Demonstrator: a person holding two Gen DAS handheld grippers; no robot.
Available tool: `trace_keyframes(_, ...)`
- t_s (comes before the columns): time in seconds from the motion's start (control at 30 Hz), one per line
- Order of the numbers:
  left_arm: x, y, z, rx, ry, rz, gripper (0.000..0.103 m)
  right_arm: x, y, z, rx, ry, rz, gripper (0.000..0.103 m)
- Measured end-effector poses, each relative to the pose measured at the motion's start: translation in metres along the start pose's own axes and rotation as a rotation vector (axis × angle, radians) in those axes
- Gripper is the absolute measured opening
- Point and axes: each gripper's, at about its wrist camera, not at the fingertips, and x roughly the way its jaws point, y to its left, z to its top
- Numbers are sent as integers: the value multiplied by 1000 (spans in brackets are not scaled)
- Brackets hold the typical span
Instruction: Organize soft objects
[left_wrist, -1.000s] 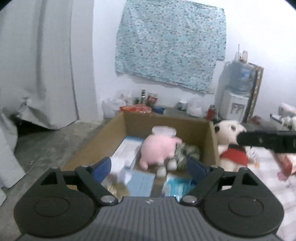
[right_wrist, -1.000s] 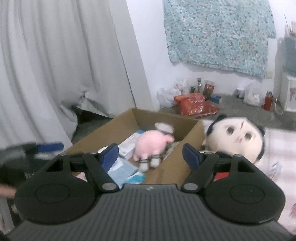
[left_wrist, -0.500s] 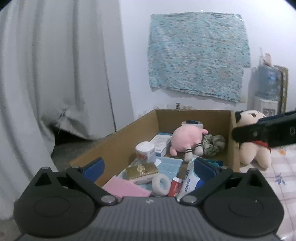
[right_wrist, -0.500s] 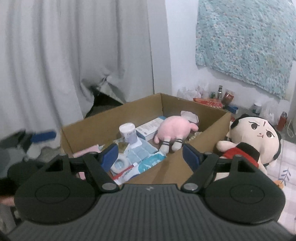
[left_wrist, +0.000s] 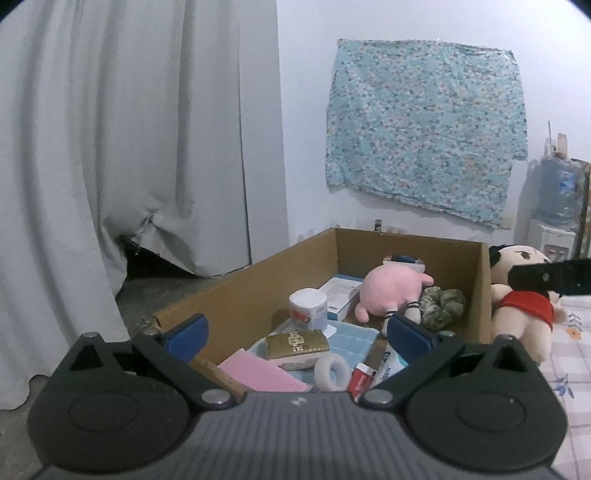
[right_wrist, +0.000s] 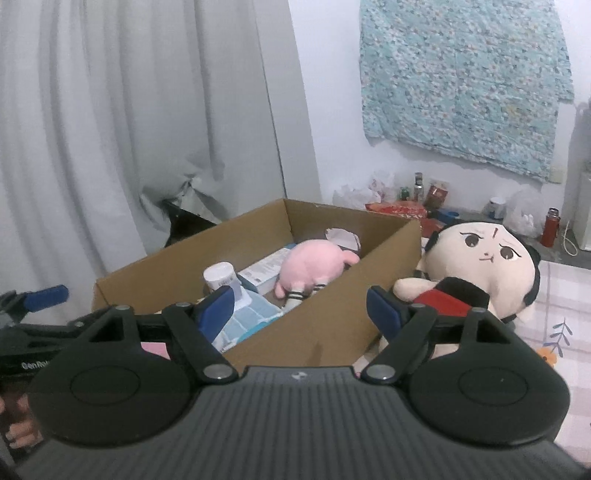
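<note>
A pink plush toy (left_wrist: 388, 293) lies in an open cardboard box (left_wrist: 258, 288), next to a camouflage scrunchie (left_wrist: 443, 308). It also shows in the right wrist view (right_wrist: 310, 267), inside the box (right_wrist: 325, 325). A big-headed cream doll in a red top (right_wrist: 476, 266) leans outside the box's right wall; it also shows in the left wrist view (left_wrist: 521, 306). My left gripper (left_wrist: 295, 328) is open and empty over the box's near end. My right gripper (right_wrist: 301, 306) is open and empty, held above the box's right wall.
The box also holds a white jar (left_wrist: 308, 308), a gold packet (left_wrist: 297, 343), a tape roll (left_wrist: 332, 371), a pink pad (left_wrist: 262, 374) and tubes. White curtains (left_wrist: 110, 147) hang at left. Bottles and bags (right_wrist: 417, 195) stand along the far wall. A checked sheet (right_wrist: 561, 314) lies at right.
Both grippers have pulled back and risen from the box, so more of its contents and the curtain show. Both stayed open and empty. The toys have not moved.
</note>
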Motion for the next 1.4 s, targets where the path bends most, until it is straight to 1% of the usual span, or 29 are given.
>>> trace_keyframes(0.1,-2,-5,-1,38,-19,16,103,2,2,-2,-10,-1,8,79)
trace_keyframes(0.27,-7,-19,-2,140,-45,41,103,1,6,-3,-22,-9,14,81)
trace_keyframes(0.33,-8,-21,-2,154,-53,38,103,0,7,-3,-19,-6,16,81)
trace_keyframes(0.63,-10,-17,-1,129,-57,37,103,-10,3,-1,-4,-27,17,82)
trace_keyframes(0.97,-4,-9,1,83,-33,30,103,-12,3,-1,-4,-30,16,83)
trace_keyframes(1.07,-5,-10,0,86,-41,50,103,-13,2,-2,-3,-30,14,83)
trace_keyframes(1.4,-5,-14,-1,112,-50,57,103,-16,1,-1,3,-34,11,85)
